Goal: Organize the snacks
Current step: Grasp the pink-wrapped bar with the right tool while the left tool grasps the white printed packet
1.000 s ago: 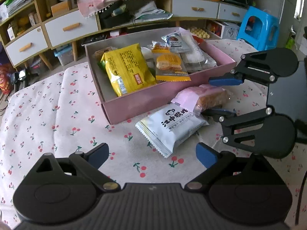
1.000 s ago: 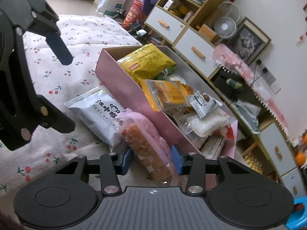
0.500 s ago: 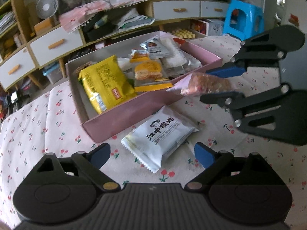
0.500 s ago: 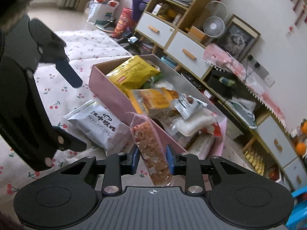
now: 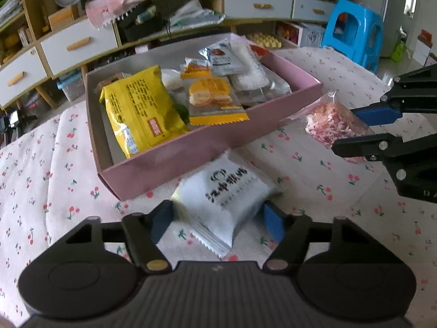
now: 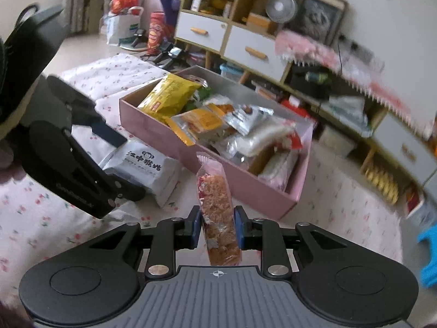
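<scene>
Nearest, low centre of the left view, we find our left gripper [image 5: 218,220] spread wide around the white snack packet [image 5: 228,191] lying on the cherry-print cloth [image 5: 41,186]. At right, our right gripper [image 6: 217,227] is clamped on the pink rice-cake packet [image 6: 218,213], lifted clear. Beyond, mid-frame, the pink box [image 5: 191,147] holds a yellow bag [image 5: 139,112] and other snacks.

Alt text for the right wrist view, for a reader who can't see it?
The right tongs grip a pink-wrapped snack bar upright, short of a pink box filled with snack packets. At left, the left tongs straddle a white packet on the cherry-print cloth.
</scene>
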`<state>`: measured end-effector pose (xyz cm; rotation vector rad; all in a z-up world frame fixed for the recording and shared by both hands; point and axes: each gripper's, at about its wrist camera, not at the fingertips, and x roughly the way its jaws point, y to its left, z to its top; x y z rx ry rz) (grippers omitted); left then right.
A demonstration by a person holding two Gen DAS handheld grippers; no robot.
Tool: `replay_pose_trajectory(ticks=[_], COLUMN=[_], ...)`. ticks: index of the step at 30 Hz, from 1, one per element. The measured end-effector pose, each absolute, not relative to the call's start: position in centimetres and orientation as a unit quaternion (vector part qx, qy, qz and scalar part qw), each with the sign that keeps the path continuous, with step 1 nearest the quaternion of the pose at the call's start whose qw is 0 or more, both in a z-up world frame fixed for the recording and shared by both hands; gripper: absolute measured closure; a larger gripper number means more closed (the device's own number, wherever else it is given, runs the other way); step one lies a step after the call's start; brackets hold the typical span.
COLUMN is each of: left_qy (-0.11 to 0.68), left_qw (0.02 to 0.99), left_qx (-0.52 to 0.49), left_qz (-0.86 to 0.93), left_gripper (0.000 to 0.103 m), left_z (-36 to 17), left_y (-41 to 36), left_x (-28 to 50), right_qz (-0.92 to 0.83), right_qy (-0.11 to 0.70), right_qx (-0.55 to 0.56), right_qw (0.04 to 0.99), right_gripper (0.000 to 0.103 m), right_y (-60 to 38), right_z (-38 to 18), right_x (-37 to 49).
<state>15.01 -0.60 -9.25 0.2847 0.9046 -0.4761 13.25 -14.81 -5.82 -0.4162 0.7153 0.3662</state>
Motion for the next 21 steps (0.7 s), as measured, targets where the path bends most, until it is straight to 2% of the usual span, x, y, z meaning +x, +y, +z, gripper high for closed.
replay_pose_trajectory(ticks=[3, 8, 10, 12, 17, 19, 21], left_qy=[0.471, 0.497, 0.485, 0.469, 0.447, 0.437, 0.430], left_qw=[0.840, 0.813, 0.821, 0.833, 0.852, 0.858, 0.861], left_qx=[0.132, 0.154, 0.165, 0.166, 0.156, 0.156, 0.159], left_qz=[-0.233, -0.260, -0.252, -0.241, -0.224, -0.221, -0.221], left_gripper=[0.043, 0.042, 0.029, 0.023, 0.025, 0.033, 0.036], left_z=[-8.6, -8.0, -8.1, -8.4, -9.2, -9.2, -9.2], left_y=[-1.0, -1.5, -1.8, -1.9, -2.9, -3.5, -4.0], left_x=[15.0, 13.9, 13.6, 13.6, 14.4, 14.8, 14.8], right_qz=[0.174, 0.171, 0.176, 0.176, 0.172, 0.172, 0.172], right_qy=[0.377, 0.406, 0.406, 0.407, 0.412, 0.415, 0.417], right_qx=[-0.155, -0.084, -0.062, -0.052, -0.047, -0.048, -0.048], right_qw=[0.896, 0.894, 0.894, 0.895, 0.893, 0.892, 0.891], right_gripper=[0.080, 0.080, 0.080, 0.080, 0.080, 0.080, 0.080], right_y=[-15.8, -17.1, -17.4, -17.6, -17.5, -17.5, -17.6], right_z=[-5.3, -4.5, -4.1, -3.9, -4.0, -4.1, -4.1], right_x=[13.6, 14.2, 14.2, 14.3, 14.7, 14.8, 14.8])
